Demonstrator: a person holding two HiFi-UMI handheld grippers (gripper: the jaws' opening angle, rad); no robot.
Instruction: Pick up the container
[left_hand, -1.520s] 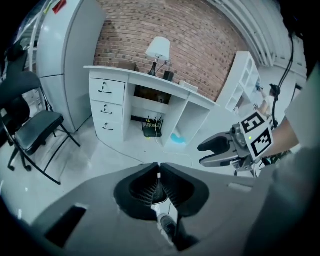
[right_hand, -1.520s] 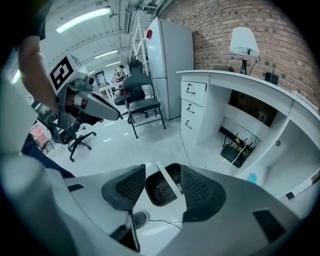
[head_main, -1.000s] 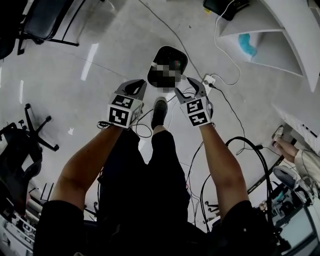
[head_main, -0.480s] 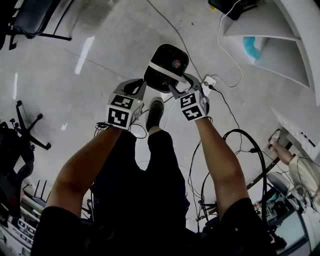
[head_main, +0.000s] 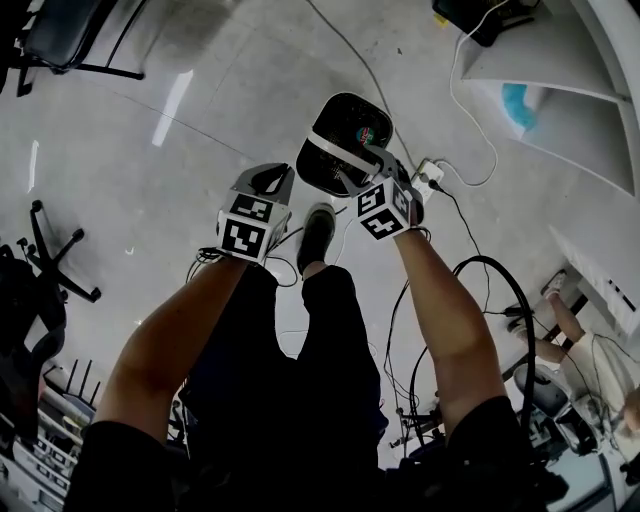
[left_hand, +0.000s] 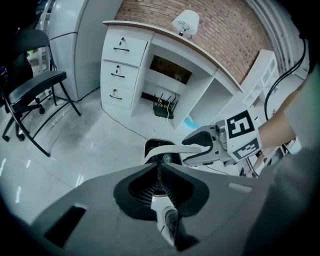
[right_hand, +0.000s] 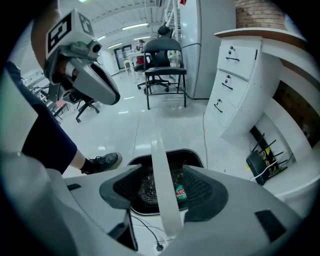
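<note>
The container is a black mesh basket with a white strap handle, held over the grey floor ahead of my feet. My right gripper is shut on that handle; in the right gripper view the white handle runs between the jaws above the container's mesh. A small green and red labelled thing lies inside. My left gripper hangs to the container's left, shut on nothing. The left gripper view shows its jaws meeting, with the container and right gripper beyond.
My shoe stands just behind the container. Cables and a white power strip lie to the right. A white desk with drawers and open shelves stands at far right. Black chairs are at far left.
My right gripper moved forward and closed on the white handle. The container now sits a little further right and looks larger. The left gripper barely moved.
</note>
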